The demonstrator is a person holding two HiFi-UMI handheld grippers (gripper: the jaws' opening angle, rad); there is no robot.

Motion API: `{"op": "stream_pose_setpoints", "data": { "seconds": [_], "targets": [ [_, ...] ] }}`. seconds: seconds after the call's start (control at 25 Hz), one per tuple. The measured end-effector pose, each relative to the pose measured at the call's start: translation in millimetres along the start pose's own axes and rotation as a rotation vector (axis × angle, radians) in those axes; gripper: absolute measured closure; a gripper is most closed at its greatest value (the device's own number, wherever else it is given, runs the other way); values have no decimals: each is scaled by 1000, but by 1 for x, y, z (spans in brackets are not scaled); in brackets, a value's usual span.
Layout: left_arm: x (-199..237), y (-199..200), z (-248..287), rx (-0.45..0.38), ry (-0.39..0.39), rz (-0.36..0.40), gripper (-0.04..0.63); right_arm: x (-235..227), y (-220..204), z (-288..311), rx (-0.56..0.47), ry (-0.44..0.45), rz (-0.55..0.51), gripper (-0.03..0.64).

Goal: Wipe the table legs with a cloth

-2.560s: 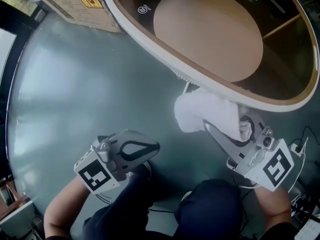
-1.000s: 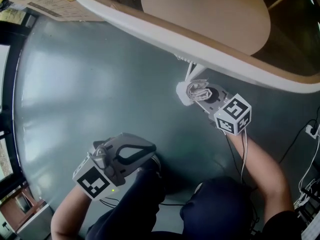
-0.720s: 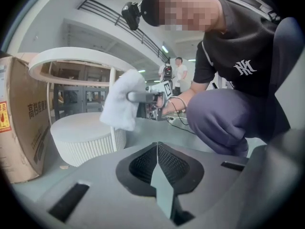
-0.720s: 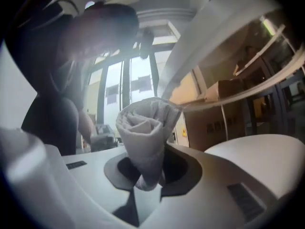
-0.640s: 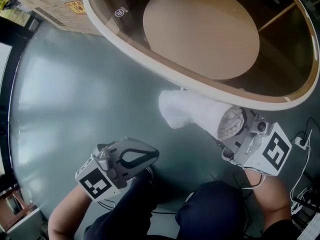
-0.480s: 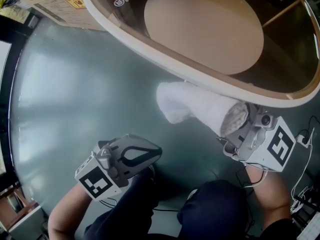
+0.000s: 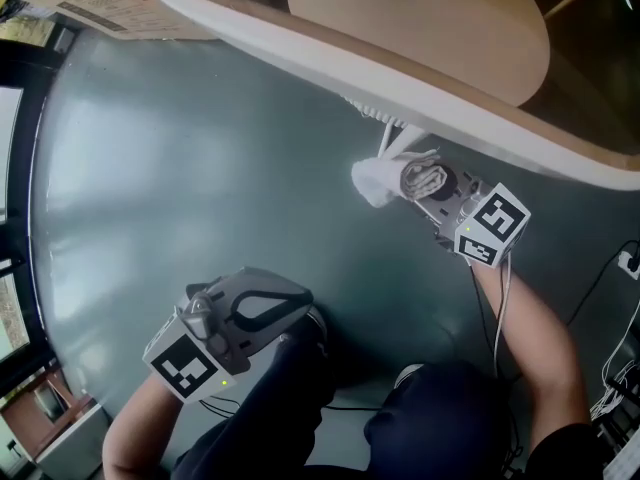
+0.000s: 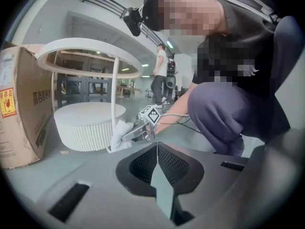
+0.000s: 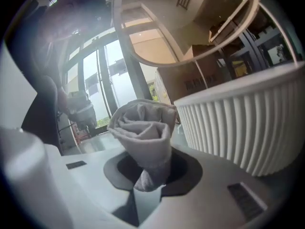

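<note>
Grey polished floor spreads beneath a round, white-rimmed table as you crouch at its edge. Your right gripper is clamped on a bunched white cloth. The cloth sits low on the thin white table leg, appears to touch it near its foot, and lies just beside the ribbed white base.

To do this stroke well, wrap the loose end of the cloth round the leg rather than dabbing one face. Press lightly so the slim leg does not flex, and run along its length in one pass.

Your right arm reaches forward, nearly straight, with the gripper aimed at the leg. Your left gripper has its jaws pressed together on nothing. It is held beside your knee, pointing toward the work.
</note>
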State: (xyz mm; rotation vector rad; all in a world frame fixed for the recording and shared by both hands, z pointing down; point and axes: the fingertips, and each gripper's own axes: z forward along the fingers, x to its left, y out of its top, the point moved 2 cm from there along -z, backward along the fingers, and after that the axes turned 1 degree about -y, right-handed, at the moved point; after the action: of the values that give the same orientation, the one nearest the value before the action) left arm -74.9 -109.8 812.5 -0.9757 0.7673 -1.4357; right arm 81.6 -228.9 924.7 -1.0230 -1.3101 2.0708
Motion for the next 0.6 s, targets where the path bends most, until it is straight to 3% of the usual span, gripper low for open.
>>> {"op": "stream_pose_setpoints", "data": {
  "seconds": [0.24,0.36,0.44,0.6],
  "targets": [
    [-5,-6,4,11,-5,1,588,-28,-73,18,177,-72,62,545],
    [-5,-1,12,-4,-10,17,588,-30,-75,15,229,-77,69,545],
    [-9,6,16,-12,-14,25,588,-16,-48,-1,187,-58,31,546],
    [-11,29,14,-42,-21,43,588,18,67,-66,-69,-73,-165,546]
  ]
}}
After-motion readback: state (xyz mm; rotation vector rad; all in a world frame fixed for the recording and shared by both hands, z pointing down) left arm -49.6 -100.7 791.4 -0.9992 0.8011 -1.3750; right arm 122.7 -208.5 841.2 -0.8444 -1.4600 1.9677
